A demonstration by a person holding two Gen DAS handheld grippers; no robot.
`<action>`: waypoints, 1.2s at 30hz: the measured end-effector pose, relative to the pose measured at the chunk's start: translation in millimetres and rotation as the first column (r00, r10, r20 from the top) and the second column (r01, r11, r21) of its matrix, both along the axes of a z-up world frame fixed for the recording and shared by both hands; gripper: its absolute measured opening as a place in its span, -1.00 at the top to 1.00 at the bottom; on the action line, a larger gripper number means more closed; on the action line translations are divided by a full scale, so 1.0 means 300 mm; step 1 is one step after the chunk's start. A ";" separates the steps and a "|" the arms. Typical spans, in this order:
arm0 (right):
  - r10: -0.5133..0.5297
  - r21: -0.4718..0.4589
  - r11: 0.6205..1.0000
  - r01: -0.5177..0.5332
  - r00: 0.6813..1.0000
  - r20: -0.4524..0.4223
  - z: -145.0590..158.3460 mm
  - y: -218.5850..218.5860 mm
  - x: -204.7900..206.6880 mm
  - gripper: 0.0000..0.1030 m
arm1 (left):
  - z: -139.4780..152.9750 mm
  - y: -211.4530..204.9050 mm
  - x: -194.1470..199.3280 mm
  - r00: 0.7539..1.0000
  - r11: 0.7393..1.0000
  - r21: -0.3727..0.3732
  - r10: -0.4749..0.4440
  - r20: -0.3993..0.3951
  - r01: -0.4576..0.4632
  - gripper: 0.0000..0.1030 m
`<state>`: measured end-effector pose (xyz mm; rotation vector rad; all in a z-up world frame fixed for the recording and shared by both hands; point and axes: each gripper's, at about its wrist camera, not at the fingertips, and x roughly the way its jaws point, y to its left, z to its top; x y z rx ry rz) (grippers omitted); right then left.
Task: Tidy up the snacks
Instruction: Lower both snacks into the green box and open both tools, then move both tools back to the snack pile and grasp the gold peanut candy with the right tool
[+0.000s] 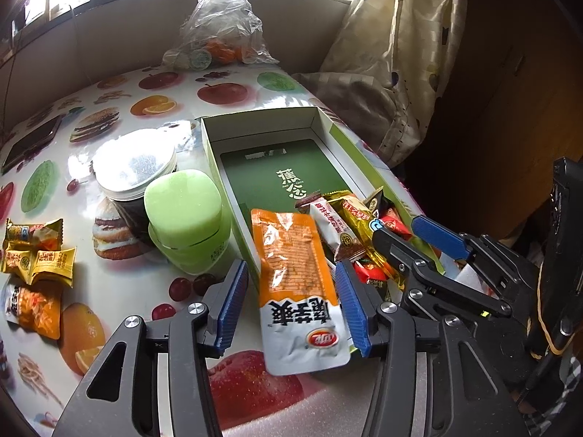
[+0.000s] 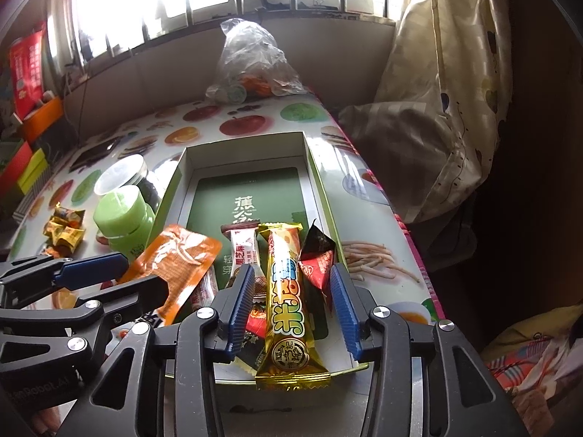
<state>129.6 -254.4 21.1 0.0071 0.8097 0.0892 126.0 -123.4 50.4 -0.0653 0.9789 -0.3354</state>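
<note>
Left hand-held gripper (image 1: 289, 304) spread wide around orange pouch (image 1: 291, 276) at box (image 1: 215, 153) edge; right hand-held gripper (image 2: 293, 307) wide astride gold bar (image 2: 288, 302) inside box.

The green card lining the floor of the open white-walled cardboard box (image 1: 288, 178) bears the pale characters 蕉 and 念, with a tiny line of Latin letters between them too small to read. The orange-and-white foil snack pouch (image 1: 297, 291) shows large black characters upside down, not clearly legible, beside a red oval logo. The long gold foil-wrapped bar (image 2: 288, 302) carries big colourful characters, the first reading 米, and a round seal. The small white sachet (image 2: 245, 251) reads 黑芝麻.
</note>
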 end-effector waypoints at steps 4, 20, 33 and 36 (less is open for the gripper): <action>-0.006 -0.004 1.000 0.006 1.000 0.009 0.015 0.001 -0.012 0.12 | 0.018 0.012 -0.011 1.000 1.000 -0.004 0.006 0.011 -0.006 0.01; 0.008 0.004 1.000 -0.008 0.999 0.041 0.067 0.056 -0.065 0.10 | 0.064 0.097 -0.086 0.998 0.999 -0.006 0.042 0.050 -0.041 0.01; 0.105 0.034 0.994 -0.108 0.992 0.071 0.099 0.187 -0.084 0.10 | 0.073 0.273 -0.133 0.986 0.989 -0.008 0.150 0.070 -0.149 0.01; 0.135 0.032 0.990 -0.138 0.988 0.071 0.100 0.220 -0.086 0.10 | 0.069 0.317 -0.145 0.981 0.984 -0.010 0.181 0.068 -0.181 0.01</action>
